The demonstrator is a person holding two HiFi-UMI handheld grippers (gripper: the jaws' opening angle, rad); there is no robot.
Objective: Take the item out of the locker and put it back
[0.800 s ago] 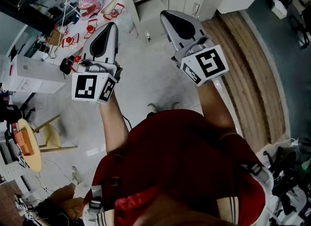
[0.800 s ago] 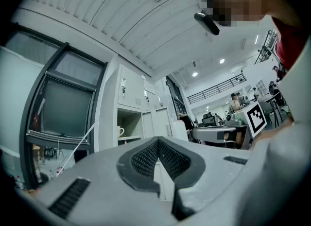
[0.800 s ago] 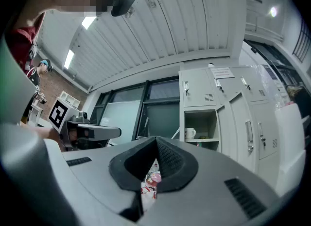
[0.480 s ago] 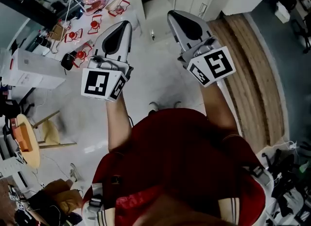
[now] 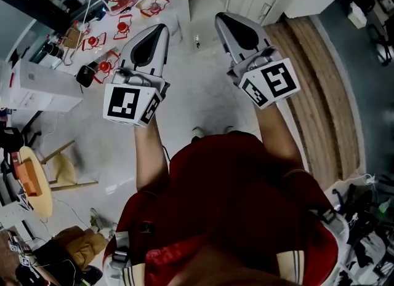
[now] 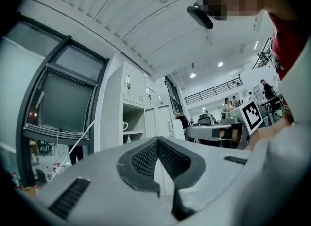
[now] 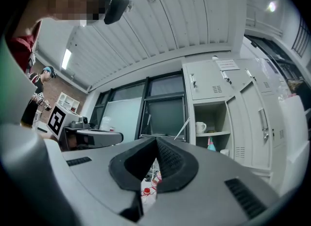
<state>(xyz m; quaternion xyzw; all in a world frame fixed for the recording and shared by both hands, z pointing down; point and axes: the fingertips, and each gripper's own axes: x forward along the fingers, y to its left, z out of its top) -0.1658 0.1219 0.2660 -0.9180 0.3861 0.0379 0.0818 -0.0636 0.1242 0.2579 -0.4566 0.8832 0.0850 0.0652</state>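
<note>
Change since earlier: both tools sit higher in the head view and nearer the locker (image 7: 209,81). The left one has also shifted right. The locker's open compartment has slid almost off the top edge.
Left hand-held gripper (image 6: 158,139): jaws together, nothing between them.
Right hand-held gripper (image 7: 156,140): jaws together, empty.
Task item: mug (image 7: 200,127) stands upright on the shelf (image 7: 212,133) inside the open locker compartment, well apart from both hand-held grippers.
Count: 2 hand-held grippers; 2 marker cubes, left cube (image 5: 128,104) and right cube (image 5: 271,82); 1 mug; 1 open compartment.
Materials, hand-held grippers: smooth grey shells tapering to a point, with black ribbed pads.
Materials, locker: pale flat doors with small vent slots.
Materials, mug: white, glossy, with a handle.
Materials, floor (image 5: 197,88): pale and shiny, with a strip of wood planks (image 5: 320,94) to the right.
</note>
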